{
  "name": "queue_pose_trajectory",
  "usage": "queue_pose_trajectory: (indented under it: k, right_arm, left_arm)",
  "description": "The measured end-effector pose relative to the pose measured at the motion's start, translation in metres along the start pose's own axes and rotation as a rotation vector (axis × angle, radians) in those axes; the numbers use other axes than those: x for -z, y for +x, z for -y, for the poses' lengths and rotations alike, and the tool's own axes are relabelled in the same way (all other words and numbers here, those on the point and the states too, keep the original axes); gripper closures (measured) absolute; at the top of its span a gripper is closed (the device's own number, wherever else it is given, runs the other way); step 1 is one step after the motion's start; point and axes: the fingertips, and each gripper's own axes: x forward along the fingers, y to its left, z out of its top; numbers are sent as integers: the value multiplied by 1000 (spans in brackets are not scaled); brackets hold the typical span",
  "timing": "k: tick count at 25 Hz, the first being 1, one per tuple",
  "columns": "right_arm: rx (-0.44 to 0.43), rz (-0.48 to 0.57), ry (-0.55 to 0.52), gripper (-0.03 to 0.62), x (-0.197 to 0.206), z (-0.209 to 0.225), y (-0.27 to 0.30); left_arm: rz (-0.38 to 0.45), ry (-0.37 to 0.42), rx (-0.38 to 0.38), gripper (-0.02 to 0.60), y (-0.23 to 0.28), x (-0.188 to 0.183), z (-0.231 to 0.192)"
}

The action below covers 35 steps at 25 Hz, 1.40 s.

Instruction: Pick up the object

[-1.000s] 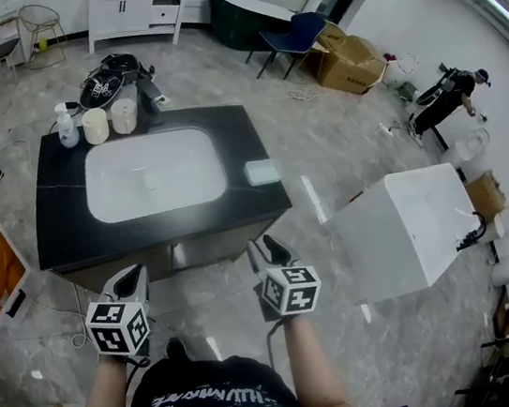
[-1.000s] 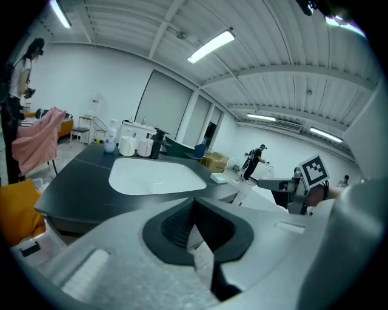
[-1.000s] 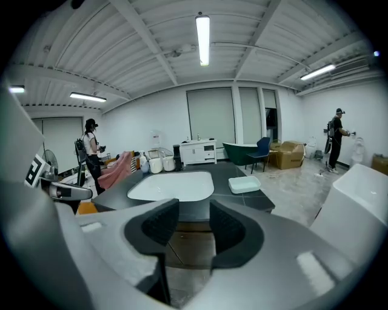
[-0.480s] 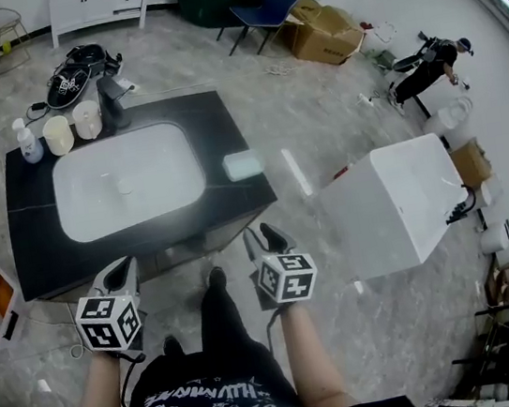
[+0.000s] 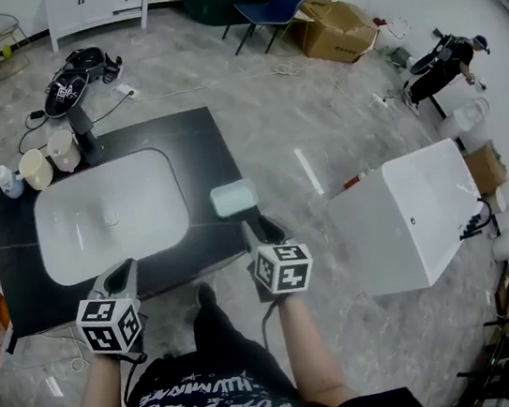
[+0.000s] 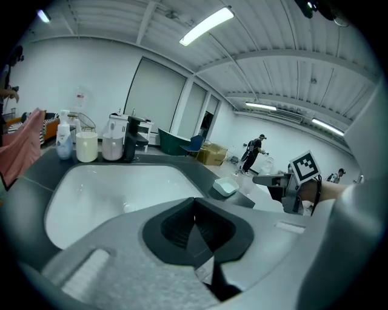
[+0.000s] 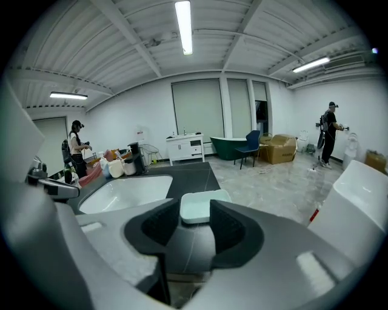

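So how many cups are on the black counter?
2: a cream round cup and a paler round cup, side by side behind the white sink, between the soap bottle and black tap.

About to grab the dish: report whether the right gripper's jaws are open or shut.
Open. The right gripper shows its dark pads standing apart in its own view, with the pale dish visible ahead through the gap, not clamped.

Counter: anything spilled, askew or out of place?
Nothing stands out. The pale green dish lies flat near the counter's right edge. The cups and bottle stand upright at the basin's far side. No spill is visible.
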Motion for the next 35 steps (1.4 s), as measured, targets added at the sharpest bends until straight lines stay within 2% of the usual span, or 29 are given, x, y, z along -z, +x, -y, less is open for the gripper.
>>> queue_pose_trajectory:
  k: [8,19,23,27,29,35]
  right_arm:
    - [-37,-49,-5,430,-24,54,59]
    - [-97,-208,-93,436,1,73,127]
    - [-103,-256,-122,457,8,75,140]
    - [-103,-300,-136,514,13,79,143]
    - [-105,-301,-130,564,14,79,145]
    - [-92,-308,-131,580,12,81,147]
  left_arm:
    - [-17,-8,-24,574,66,-33,16]
    - [-55,-23,-59,574,114,-43,22]
    - [-65,-40,-77,574,122,-40,20]
    - [-69,-53,-88,574,124,-39,23]
    - [-65,-57,-91,574,125,-40,23]
    - [-48,-61,-98,574,123,-41,22]
